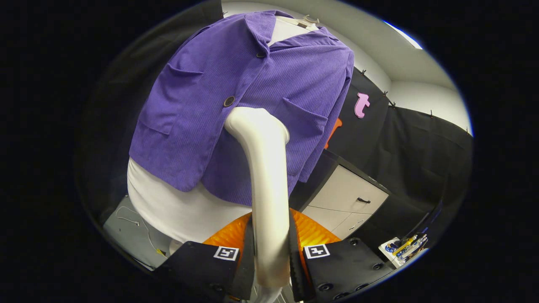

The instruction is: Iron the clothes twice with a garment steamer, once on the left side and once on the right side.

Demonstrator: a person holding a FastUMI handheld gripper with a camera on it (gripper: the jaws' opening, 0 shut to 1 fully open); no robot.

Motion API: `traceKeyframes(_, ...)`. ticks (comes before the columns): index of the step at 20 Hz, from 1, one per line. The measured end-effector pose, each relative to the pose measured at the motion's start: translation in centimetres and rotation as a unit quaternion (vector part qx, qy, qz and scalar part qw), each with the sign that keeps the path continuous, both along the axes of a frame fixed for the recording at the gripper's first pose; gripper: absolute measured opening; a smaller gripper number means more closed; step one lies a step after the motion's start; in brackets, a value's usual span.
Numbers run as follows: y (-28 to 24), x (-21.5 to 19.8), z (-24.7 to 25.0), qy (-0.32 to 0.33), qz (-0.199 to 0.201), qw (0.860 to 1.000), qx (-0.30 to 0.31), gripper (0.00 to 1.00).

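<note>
Garment steamer: its pale handle stands between the fingers of the gripper, which are pinched against it from both sides, and its long axis runs straight ahead to the bent head. The head lies against the purple jacket on the white dress form, near the lower button and the front opening. Either stroke therefore probably begins with a sideways shift from centre.

The jacket is matt, ribbed cloth, likely corduroy. Below it, the garment steamer handle is smooth, glossy plastic, and the mannequin is soft matt fabric.
</note>
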State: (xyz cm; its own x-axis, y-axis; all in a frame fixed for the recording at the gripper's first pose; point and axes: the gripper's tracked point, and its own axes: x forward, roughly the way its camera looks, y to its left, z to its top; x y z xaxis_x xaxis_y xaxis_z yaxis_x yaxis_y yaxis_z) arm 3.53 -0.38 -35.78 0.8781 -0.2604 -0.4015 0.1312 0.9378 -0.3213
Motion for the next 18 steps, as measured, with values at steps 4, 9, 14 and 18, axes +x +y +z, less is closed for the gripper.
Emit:
traceKeyframes(4,-0.2,-0.7,1.3,0.002,0.001,1.0,-0.004,0.43)
traceKeyframes(9,-1.5,-1.1,6.7,-0.039,-0.012,0.999,-0.006,0.43)
traceKeyframes(14,-2.8,-0.9,14.7,-0.109,-0.028,0.994,-0.008,0.43)
traceKeyframes(18,-2.4,-0.4,20.8,-0.159,-0.023,0.987,-0.002,0.43)
